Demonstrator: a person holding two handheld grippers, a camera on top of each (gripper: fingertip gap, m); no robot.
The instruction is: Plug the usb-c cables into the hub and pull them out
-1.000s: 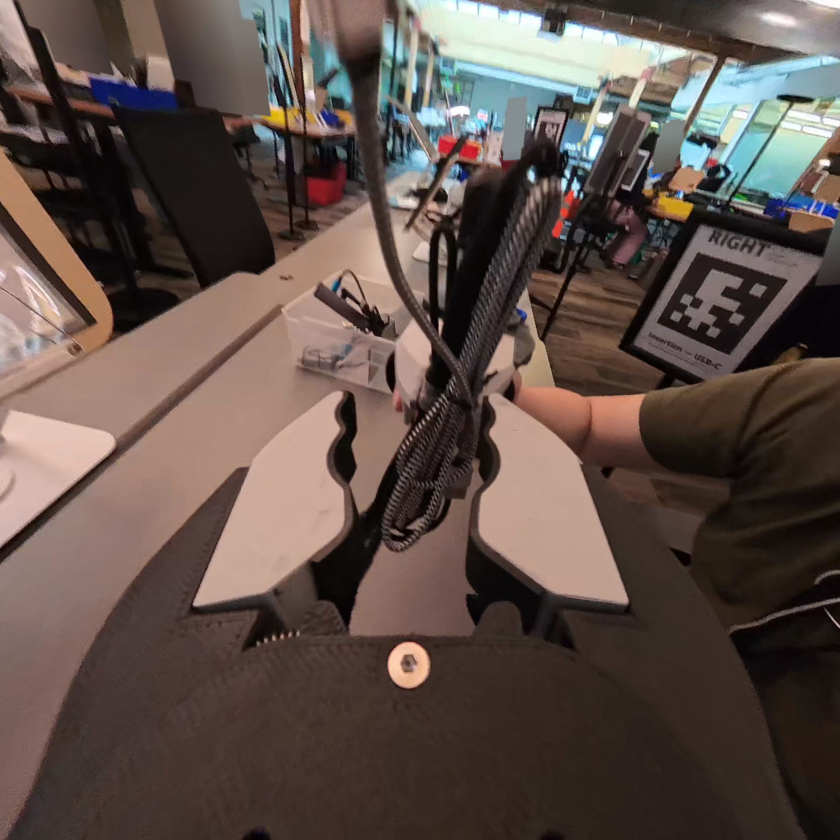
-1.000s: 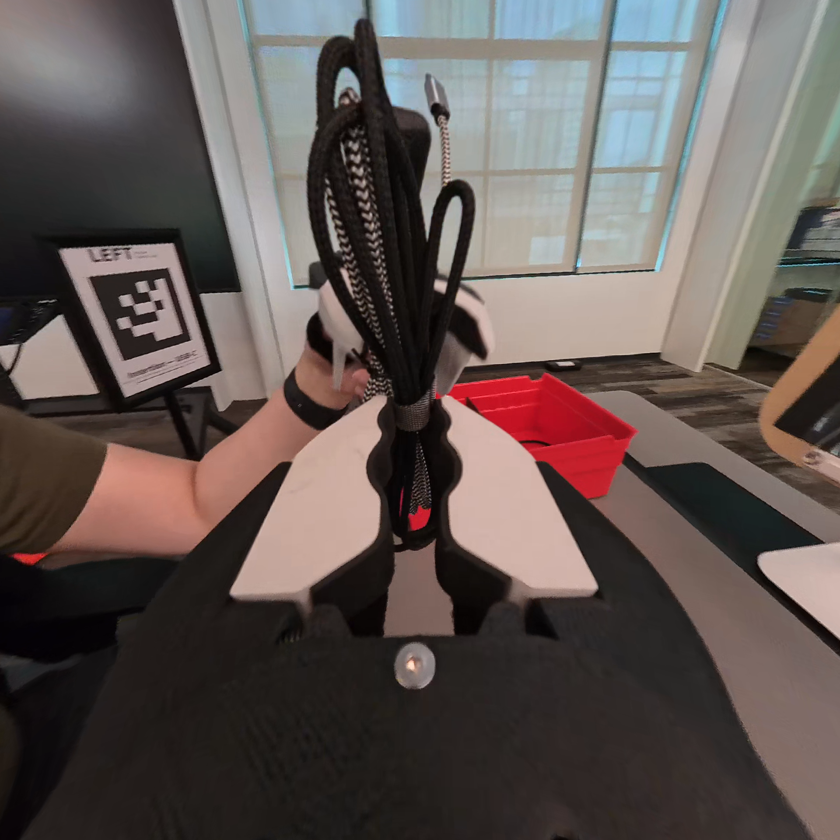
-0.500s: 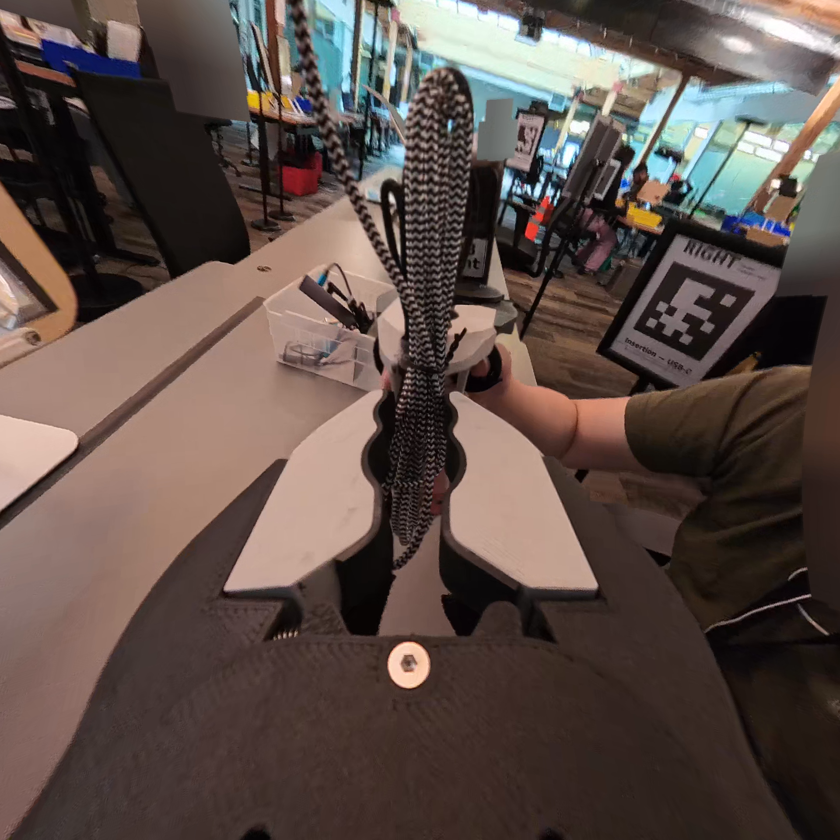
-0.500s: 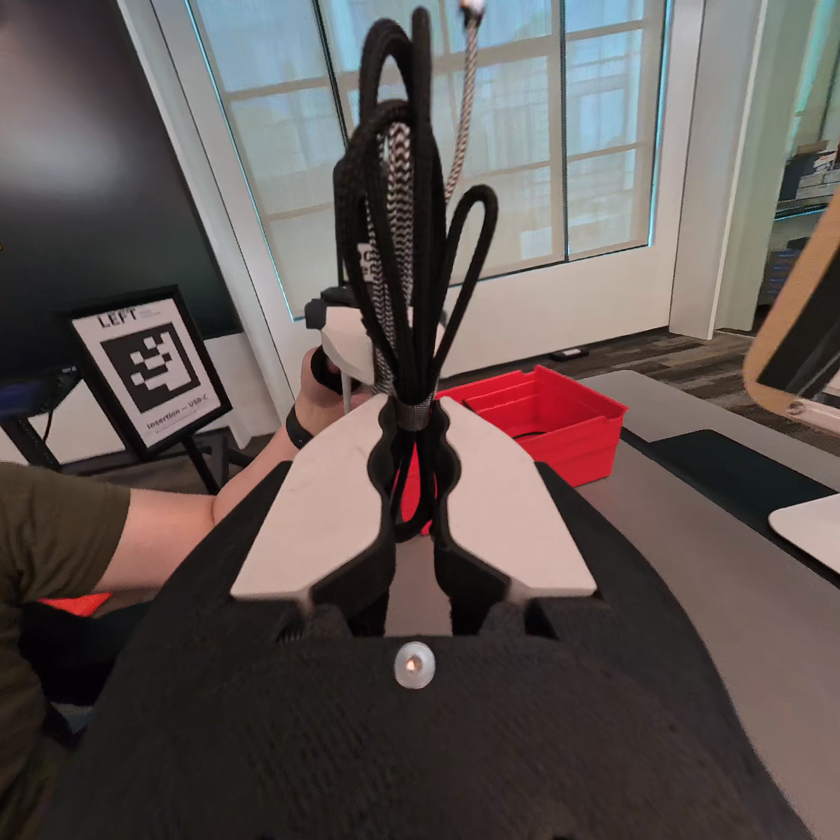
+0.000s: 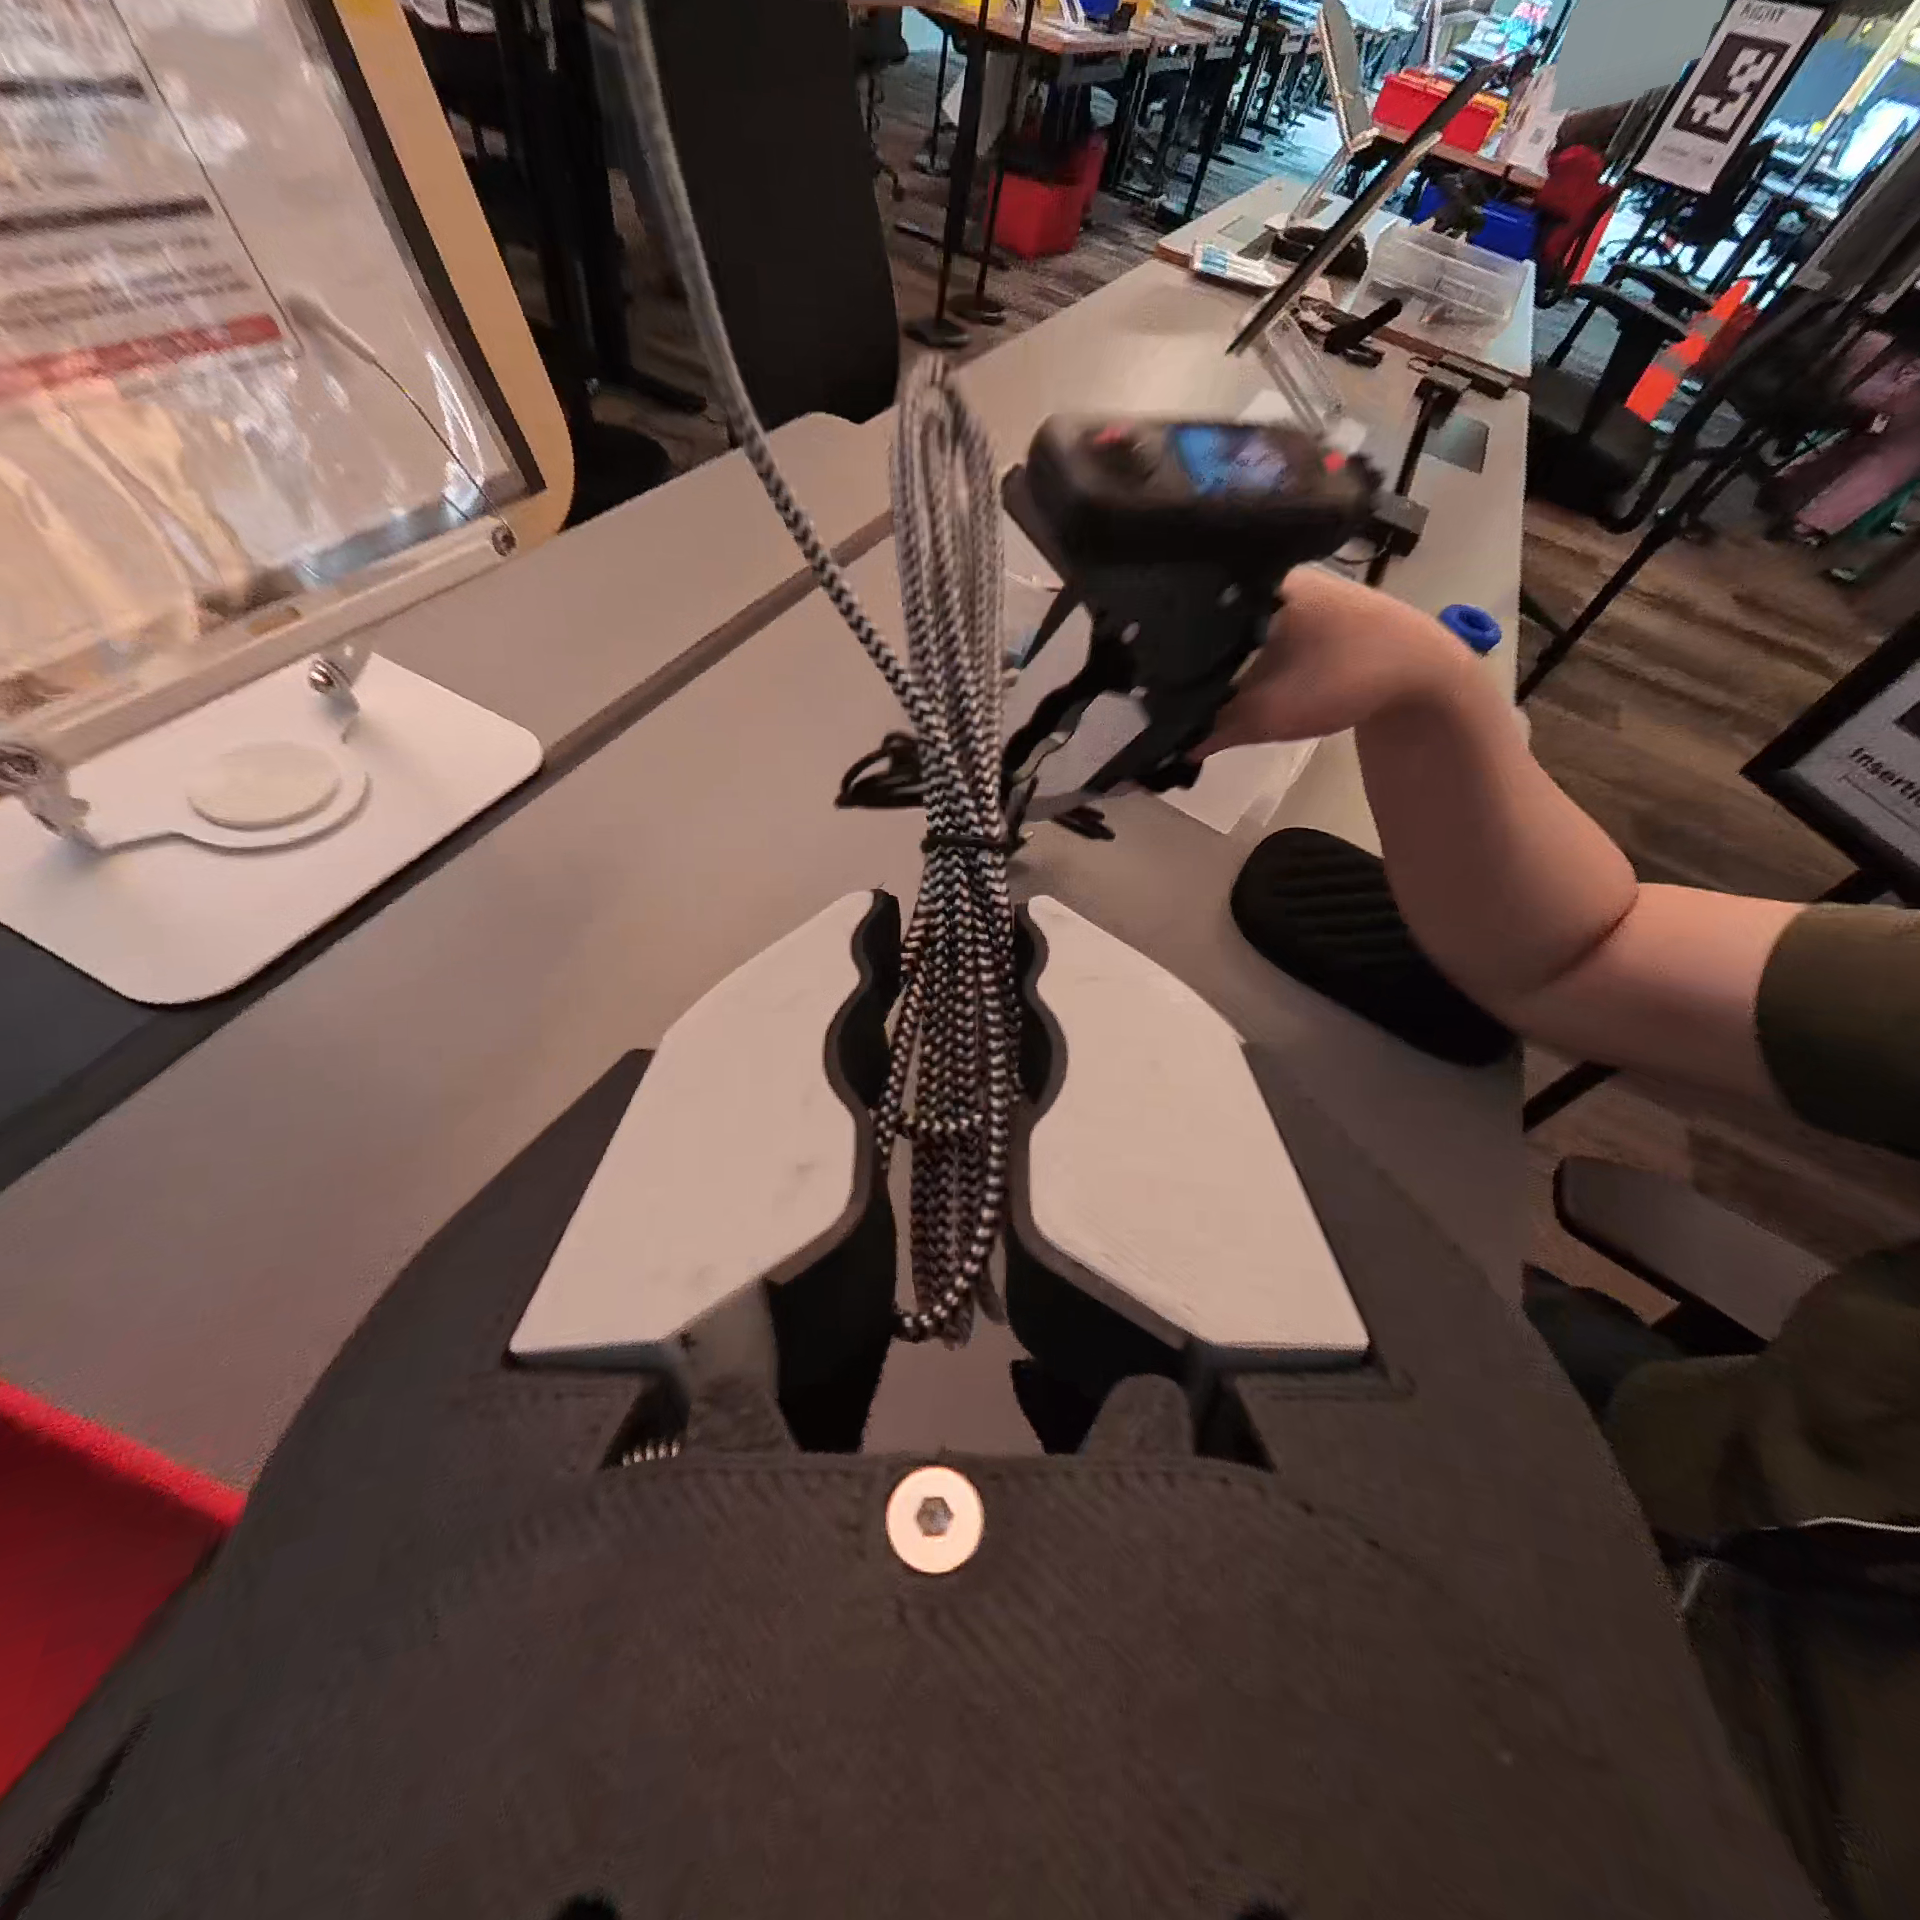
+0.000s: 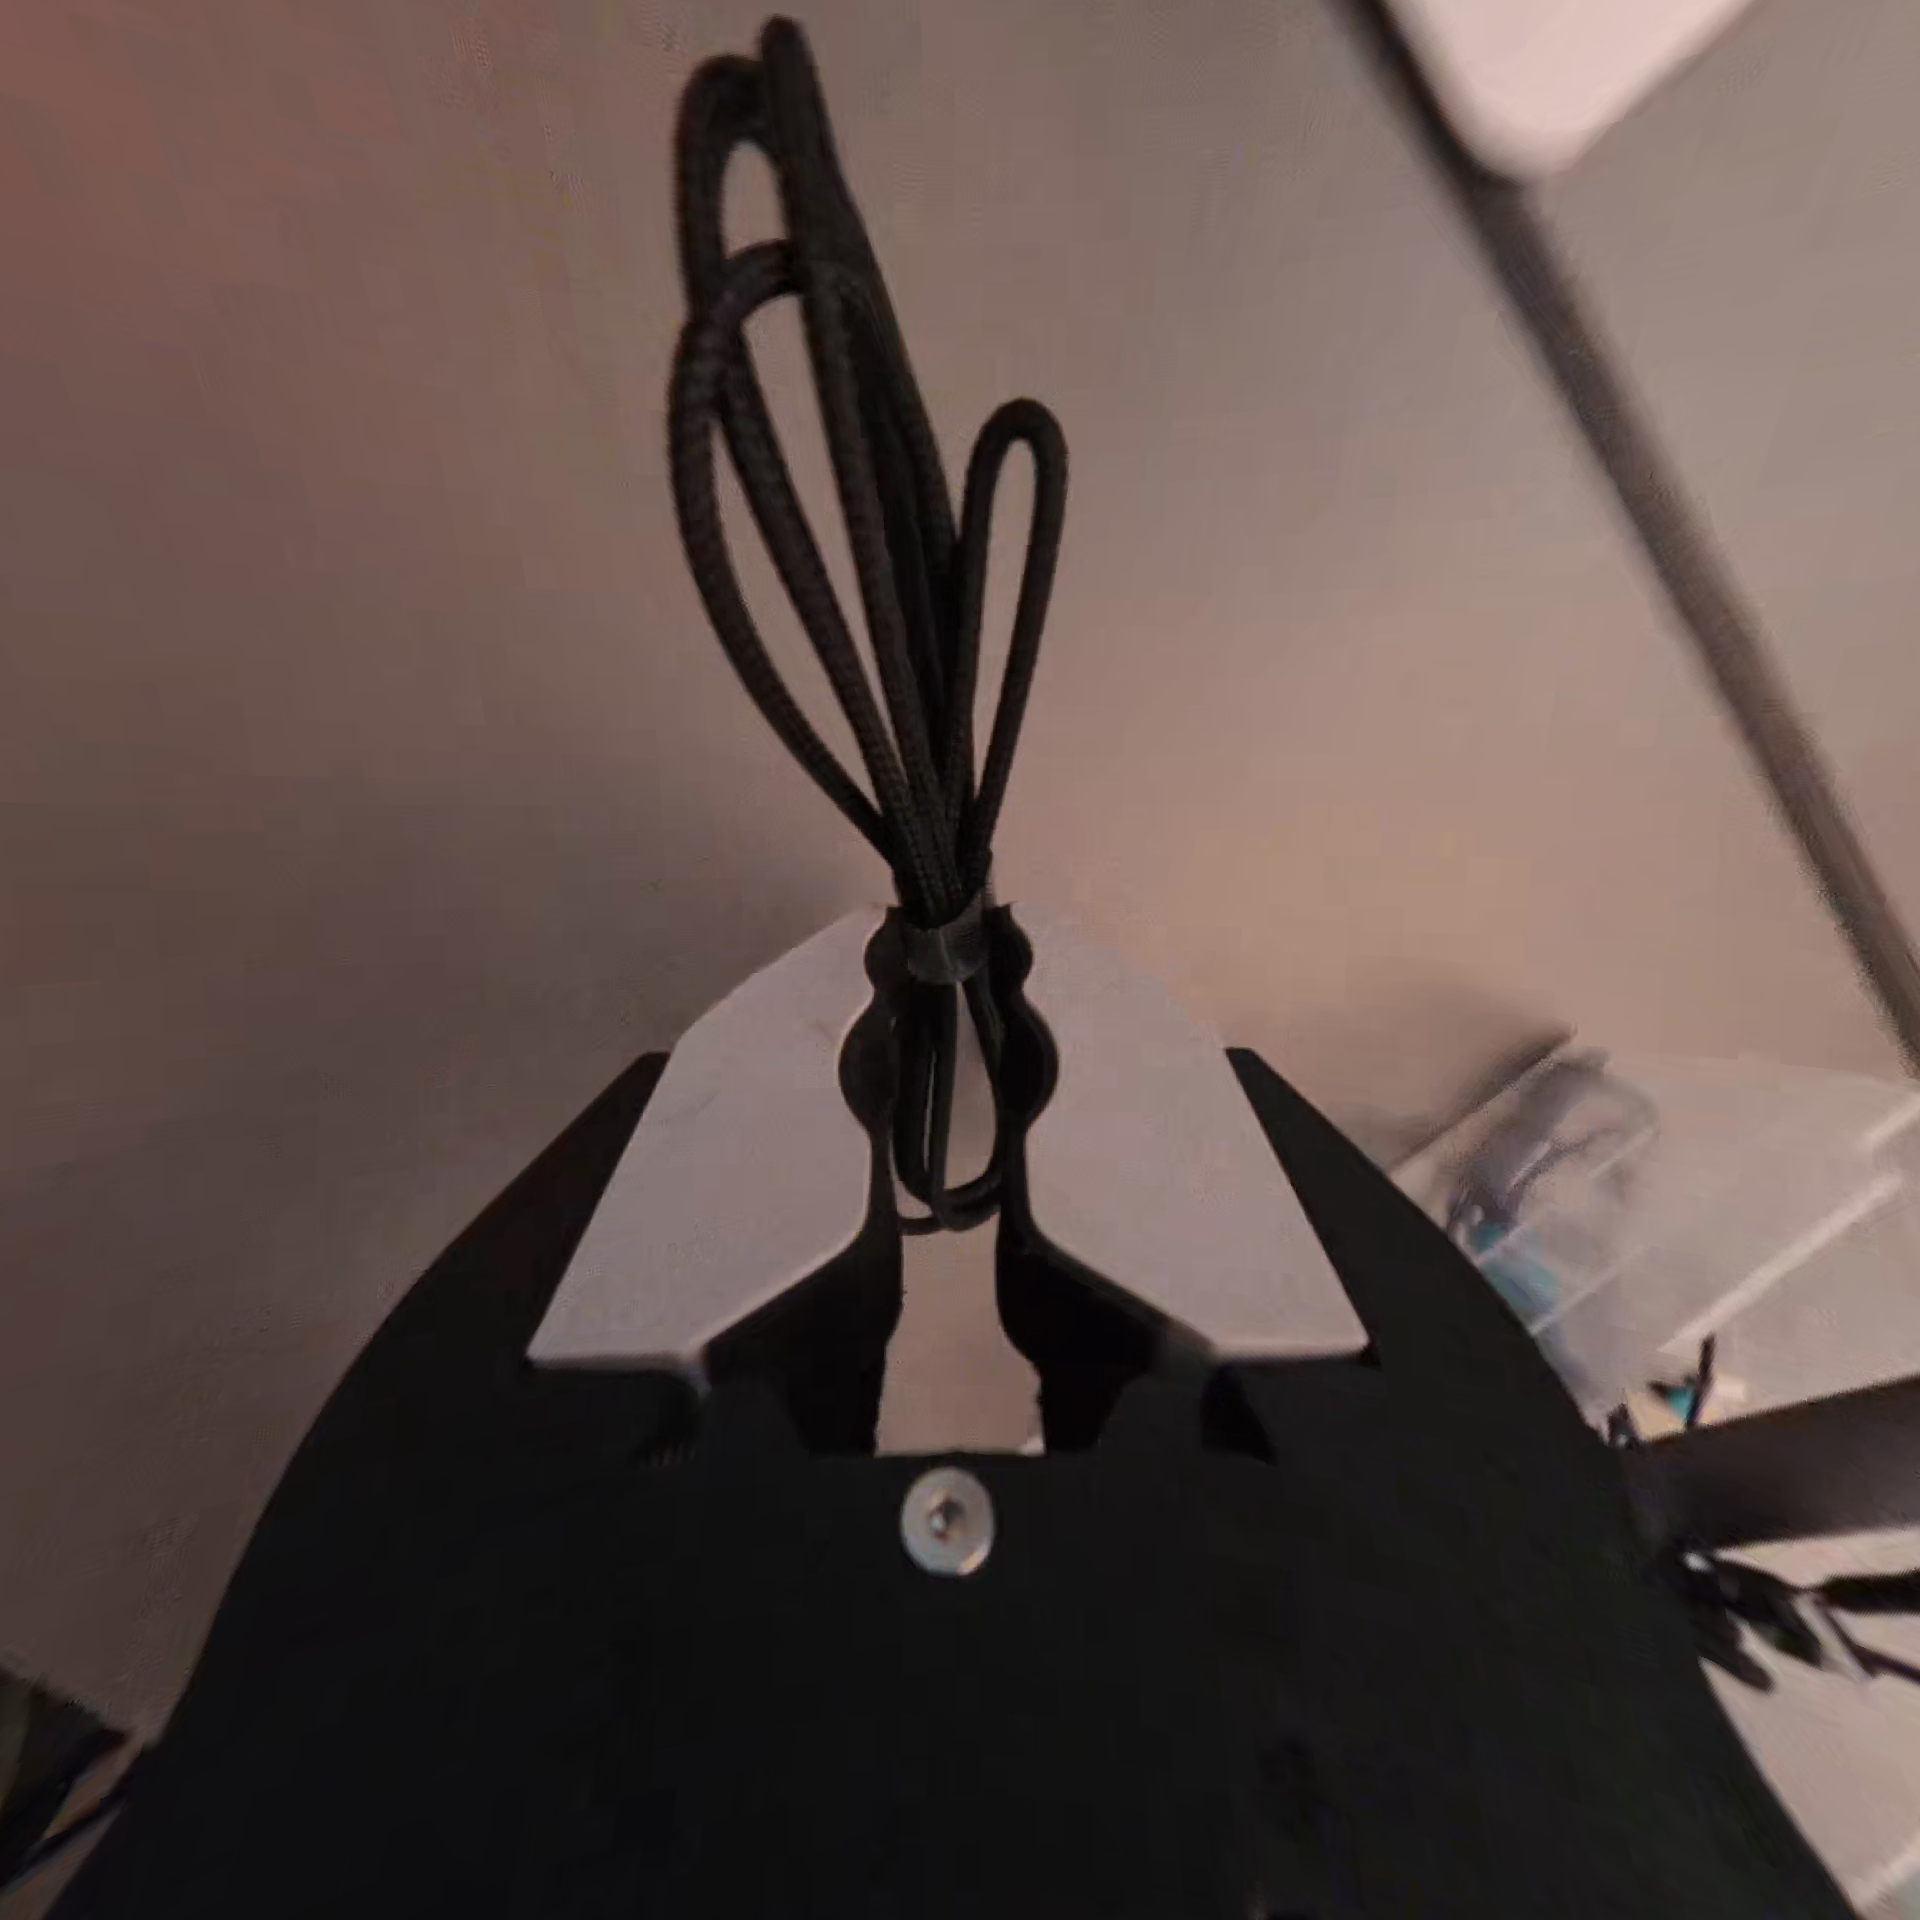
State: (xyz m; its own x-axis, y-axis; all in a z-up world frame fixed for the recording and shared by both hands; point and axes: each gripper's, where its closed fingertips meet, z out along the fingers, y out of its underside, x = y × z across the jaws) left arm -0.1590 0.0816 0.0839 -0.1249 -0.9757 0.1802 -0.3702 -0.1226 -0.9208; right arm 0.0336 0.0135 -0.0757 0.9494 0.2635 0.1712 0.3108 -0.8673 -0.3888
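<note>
My left tool is closed narrow on a striped cable, a black-and-white braided bundle bound by a thin tie just beyond the fingertips. Its loops stand up past the tool, and one loose strand runs up and to the far left out of view. My right tool is pinched on a black cable, also bundled, with a band sitting right at the fingertips and the loops fanning out over the grey tabletop.

From the left view, the right tool shows farther off, held low over the tabletop by a hand, with dark cable loops under it. To the left stands a clear stand on a white base; a red bin sits at the near left corner, and a dark pad lies near right. I cannot find the hub in either view, nor a plug end.

Both cables look light, soft and floppy; the braid should give decent friction, but the loops will sag and swing. Held by the bundle, neither plug can be steered. I judge I should take hold on the stiff connector housing, just behind the metal tip, and keep it square to the port, since that tip may bend.
</note>
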